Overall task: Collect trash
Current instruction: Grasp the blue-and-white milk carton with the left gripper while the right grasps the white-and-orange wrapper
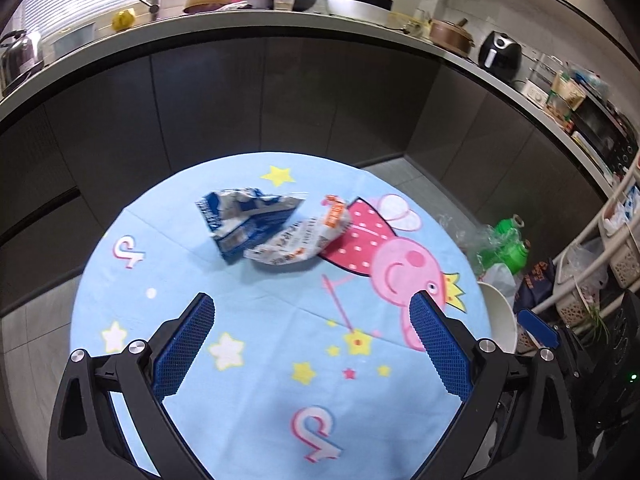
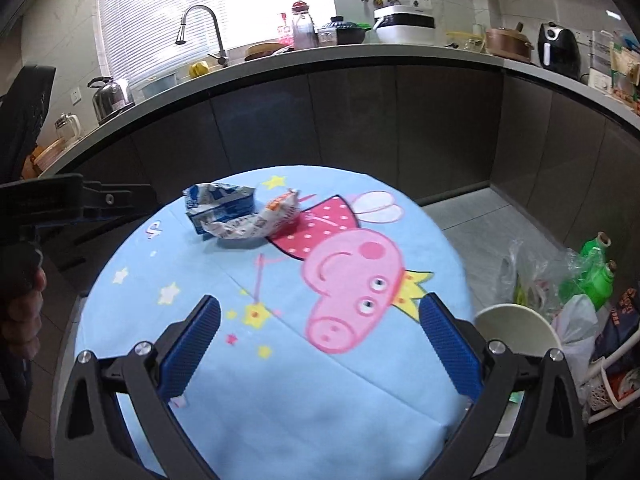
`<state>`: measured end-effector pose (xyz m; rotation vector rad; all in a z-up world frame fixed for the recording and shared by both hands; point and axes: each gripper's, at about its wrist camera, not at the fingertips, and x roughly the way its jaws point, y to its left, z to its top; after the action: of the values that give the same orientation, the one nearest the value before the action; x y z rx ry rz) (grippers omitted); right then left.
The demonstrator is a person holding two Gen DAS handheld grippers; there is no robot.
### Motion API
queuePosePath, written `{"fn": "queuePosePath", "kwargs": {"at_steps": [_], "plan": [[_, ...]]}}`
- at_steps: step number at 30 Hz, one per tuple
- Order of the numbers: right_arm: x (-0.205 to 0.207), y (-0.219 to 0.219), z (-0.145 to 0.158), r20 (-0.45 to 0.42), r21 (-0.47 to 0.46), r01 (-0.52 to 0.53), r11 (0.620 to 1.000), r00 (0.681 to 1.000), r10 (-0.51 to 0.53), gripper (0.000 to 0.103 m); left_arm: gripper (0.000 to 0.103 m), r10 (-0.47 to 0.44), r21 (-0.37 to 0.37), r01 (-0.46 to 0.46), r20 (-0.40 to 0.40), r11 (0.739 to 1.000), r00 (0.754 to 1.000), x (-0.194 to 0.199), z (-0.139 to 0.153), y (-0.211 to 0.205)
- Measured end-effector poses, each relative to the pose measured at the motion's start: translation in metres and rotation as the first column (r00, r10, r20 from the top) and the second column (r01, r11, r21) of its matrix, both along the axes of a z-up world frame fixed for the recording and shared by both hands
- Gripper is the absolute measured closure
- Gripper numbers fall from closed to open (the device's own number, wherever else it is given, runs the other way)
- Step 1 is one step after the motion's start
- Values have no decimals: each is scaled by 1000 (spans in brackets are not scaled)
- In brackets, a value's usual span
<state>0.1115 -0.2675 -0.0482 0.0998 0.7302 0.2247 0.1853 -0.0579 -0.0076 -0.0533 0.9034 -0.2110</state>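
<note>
Both wrist views look across a round table covered by a light-blue cartoon-printed cloth (image 1: 256, 392) toward a grey curved kitchen counter (image 2: 360, 56). Only the right wrist view shows the chrome gooseneck tap (image 2: 202, 26) in front of the bright window, and, at its left edge, the side of the left gripper (image 1: 312, 312) with the person's hand (image 2: 22, 312) around its handle. Only the left wrist view shows one blue pad of the right gripper (image 2: 320, 316) poking in at the right, beside the white round bin (image 1: 500, 320).

Two pieces of trash lie touching each other on the far half of the table: a crumpled blue-and-white snack bag (image 1: 244, 220) and, just to its right, a crumpled white wrapper with an orange label (image 1: 304, 236) whose end overlaps the pink pig's red dress.

The left gripper hovers over the near part of the cloth with its blue-padded fingers spread wide and nothing between them; the trash lies well ahead of them, roughly centred. The right gripper is likewise spread wide and empty, and the trash sits ahead and to its left.

Printing on both wrappers is too blurred to read. Green plastic bottles in a clear bag (image 2: 592, 272) sit on the floor behind the bin.
</note>
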Motion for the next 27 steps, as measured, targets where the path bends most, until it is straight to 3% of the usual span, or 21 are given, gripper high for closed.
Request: {"fn": "queuePosePath", "kwargs": {"at_steps": [6,12,16,20,23,27], "plan": [[40,42,-4,-62,29,-48,998,997,50,3,9,49,45,-49,20,998,999,19,-8,28],[88,65,-23,-183,23,20,1000,983,-16,4,9,70,62,-71,19,996,997,42,-21,56],[114,80,-33,-212,29,45,999,977,-38,14,16,100,7,-100,-10,995,995,63,-32,85],[140,86,-50,-275,99,91,991,960,-61,27,25,111,-68,-115,-53,991,992,87,-44,108],[155,90,-59,-281,129,117,985,957,-77,46,33,100,-131,-111,-91,985,991,102,-55,119],[169,99,-67,-287,150,124,981,955,-76,47,36,71,-213,-95,-120,972,990,120,-66,120]]}}
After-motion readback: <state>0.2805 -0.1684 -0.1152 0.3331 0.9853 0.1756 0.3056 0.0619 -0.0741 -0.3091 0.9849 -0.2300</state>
